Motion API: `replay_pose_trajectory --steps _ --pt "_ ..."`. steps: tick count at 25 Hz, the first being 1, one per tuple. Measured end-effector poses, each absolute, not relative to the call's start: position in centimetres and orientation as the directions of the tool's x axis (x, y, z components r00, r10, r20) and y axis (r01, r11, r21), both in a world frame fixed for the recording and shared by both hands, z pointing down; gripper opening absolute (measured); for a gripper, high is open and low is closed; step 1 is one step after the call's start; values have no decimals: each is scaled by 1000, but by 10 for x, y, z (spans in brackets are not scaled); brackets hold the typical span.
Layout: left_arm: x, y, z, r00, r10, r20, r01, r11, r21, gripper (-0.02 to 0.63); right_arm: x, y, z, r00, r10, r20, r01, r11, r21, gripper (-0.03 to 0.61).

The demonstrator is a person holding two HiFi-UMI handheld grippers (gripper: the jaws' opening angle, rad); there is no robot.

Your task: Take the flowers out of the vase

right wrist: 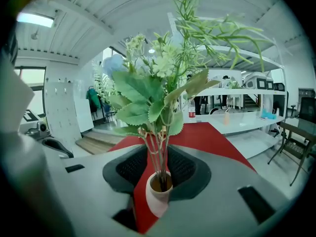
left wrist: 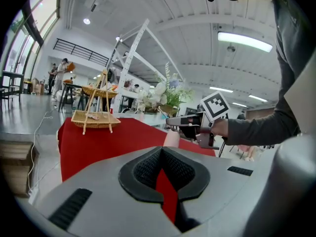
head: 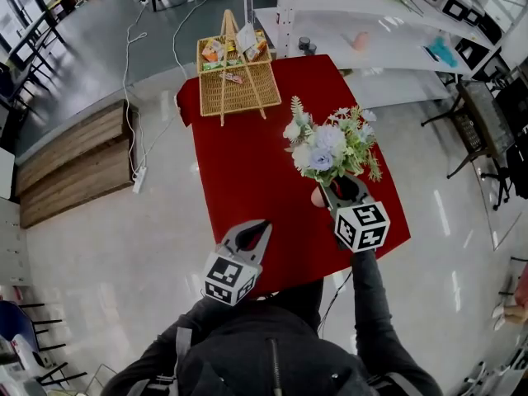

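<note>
A bunch of pale artificial flowers (head: 330,145) stands upright in a small pinkish vase (head: 318,196) near the right edge of the red-clothed table (head: 247,163). My right gripper (head: 345,190) reaches in from the near side, level with the vase. In the right gripper view the vase (right wrist: 157,204) and the thin stems (right wrist: 159,152) sit between the jaws of the right gripper (right wrist: 153,181); red cloth shows beside the vase, and the pads do not press. My left gripper (head: 257,229) hovers over the table's near edge, slightly open and empty (left wrist: 165,191).
A wicker basket (head: 238,77) with small packets stands at the table's far end. White shelving (head: 355,31) runs behind and to the right. A wooden platform (head: 74,163) and a power strip (head: 139,178) lie on the floor at left.
</note>
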State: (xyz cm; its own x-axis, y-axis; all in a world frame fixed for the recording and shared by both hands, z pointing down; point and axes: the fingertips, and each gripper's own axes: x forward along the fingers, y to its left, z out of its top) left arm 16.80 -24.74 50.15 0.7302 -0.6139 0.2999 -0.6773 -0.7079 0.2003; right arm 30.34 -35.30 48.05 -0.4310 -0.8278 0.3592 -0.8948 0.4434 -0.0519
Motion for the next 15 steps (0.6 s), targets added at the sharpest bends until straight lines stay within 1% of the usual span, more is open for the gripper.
replay_pose_trajectory --steps 1,3,15 --pt "167 -248 502 729 -615 301 -678 -706 202 8 303 -354 480 -426 -832 356 -897 439 -47 107" --pt "164 -250 504 727 -617 301 -681 -703 205 8 304 -355 481 -415 -839 353 -902 429 -40 94" --pt "155 -255 504 716 -636 288 -695 -687 213 8 306 -355 481 -369 -863 345 -919 394 4 43"
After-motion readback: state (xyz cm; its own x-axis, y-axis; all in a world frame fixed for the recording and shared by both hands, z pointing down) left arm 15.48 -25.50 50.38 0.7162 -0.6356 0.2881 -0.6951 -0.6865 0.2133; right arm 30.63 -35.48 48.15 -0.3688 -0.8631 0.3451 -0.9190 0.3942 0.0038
